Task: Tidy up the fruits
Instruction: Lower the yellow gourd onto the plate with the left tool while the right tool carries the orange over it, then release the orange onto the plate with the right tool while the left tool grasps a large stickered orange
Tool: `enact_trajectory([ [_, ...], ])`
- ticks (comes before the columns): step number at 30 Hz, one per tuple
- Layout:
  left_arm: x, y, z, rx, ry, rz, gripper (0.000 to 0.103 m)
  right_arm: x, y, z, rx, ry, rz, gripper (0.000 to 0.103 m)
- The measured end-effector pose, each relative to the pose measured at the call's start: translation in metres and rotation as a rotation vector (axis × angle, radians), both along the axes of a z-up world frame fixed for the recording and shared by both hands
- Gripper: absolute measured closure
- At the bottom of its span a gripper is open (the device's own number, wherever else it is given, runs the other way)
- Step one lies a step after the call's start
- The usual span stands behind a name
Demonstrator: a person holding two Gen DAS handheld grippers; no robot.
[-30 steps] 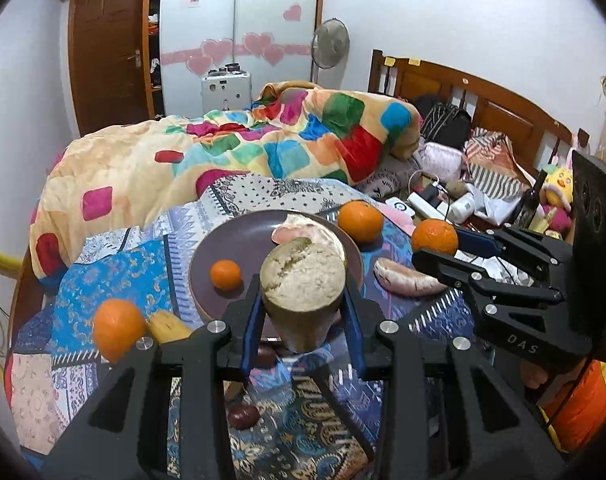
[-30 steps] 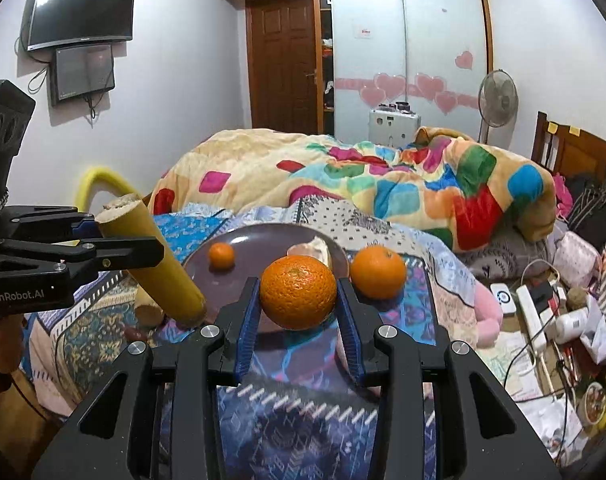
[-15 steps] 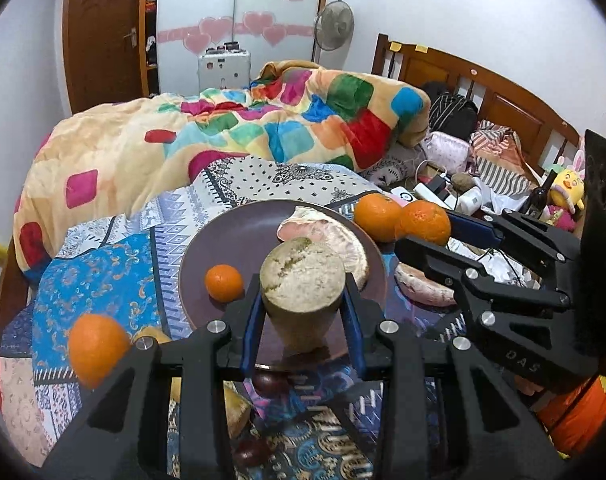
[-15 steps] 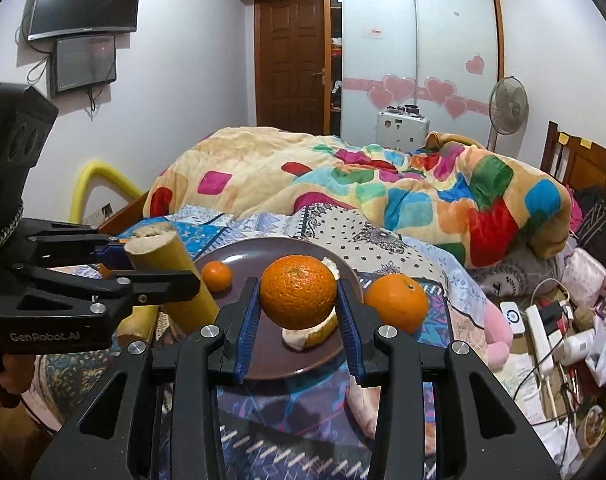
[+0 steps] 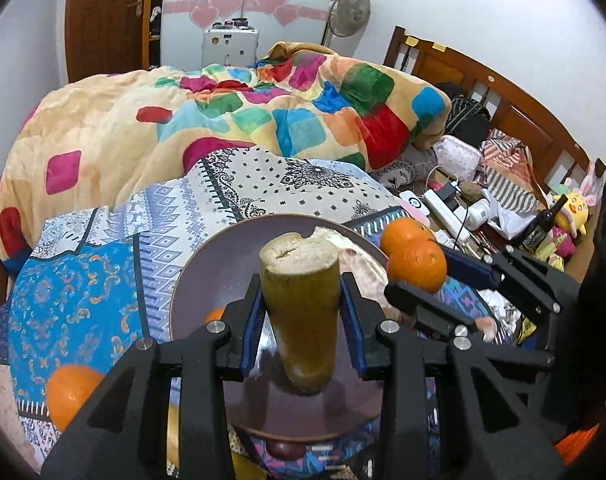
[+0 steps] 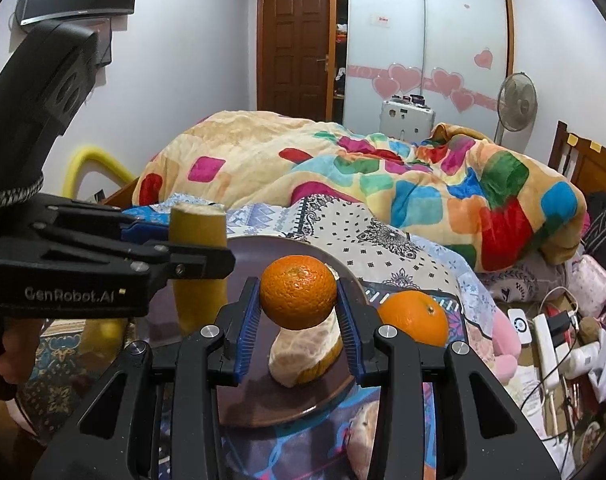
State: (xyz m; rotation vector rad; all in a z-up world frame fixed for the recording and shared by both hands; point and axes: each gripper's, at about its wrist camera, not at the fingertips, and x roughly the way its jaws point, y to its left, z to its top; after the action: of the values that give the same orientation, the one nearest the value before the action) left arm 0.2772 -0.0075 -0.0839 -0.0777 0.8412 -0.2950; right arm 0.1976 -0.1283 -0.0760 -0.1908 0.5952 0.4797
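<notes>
Clamping a thick yellow-green cylindrical stalk piece with a pale, rough cut top [image 5: 301,312], the left gripper [image 5: 301,325] holds it upright between its blue-padded fingers [image 5: 251,326] above the round dark purple plate [image 5: 207,280], which rests on a blue patterned bedspread [image 5: 83,280]. The right gripper [image 6: 299,318] is closed on a round orange citrus fruit [image 6: 299,297], its blue pads pressing both sides, and the fruit hangs over the same plate above a curved piece of pale peel with an orange rind [image 6: 307,354] lying on the plate. In the left view the right gripper appears at the right, carrying its fruit just beside the plate's rim, with a second orange fruit [image 5: 403,233] directly behind it on the bedspread. A small orange fruit [image 5: 215,315] sits on the plate, mostly hidden behind the left finger, and another large orange fruit [image 5: 69,394] lies on the bedspread off the plate's lower left. A multicoloured patchwork quilt [image 5: 263,112] is heaped on the bed behind, with a wooden headboard [image 5: 491,100] at the right. A hand [image 6: 13,354] grips the left gripper's handle in the right view.
</notes>
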Motion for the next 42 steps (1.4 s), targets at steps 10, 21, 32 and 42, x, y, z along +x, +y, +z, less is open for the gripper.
enact_trajectory([
  [10,-0.001,0.003,-0.004,0.080,-0.022,0.021,0.056,0.014,0.002,-0.009,0.015,0.054,0.007,0.069],
  [21,-0.026,0.016,0.011,0.126,-0.094,0.048,0.055,0.010,0.011,-0.007,0.001,0.054,0.027,0.069],
  [32,-0.060,0.074,0.011,0.158,-0.121,0.165,0.043,0.005,0.043,-0.009,-0.029,0.063,0.091,0.068],
  [42,-0.081,0.127,-0.023,0.156,-0.054,0.245,0.032,0.004,0.066,-0.023,-0.061,0.094,0.119,0.068],
])
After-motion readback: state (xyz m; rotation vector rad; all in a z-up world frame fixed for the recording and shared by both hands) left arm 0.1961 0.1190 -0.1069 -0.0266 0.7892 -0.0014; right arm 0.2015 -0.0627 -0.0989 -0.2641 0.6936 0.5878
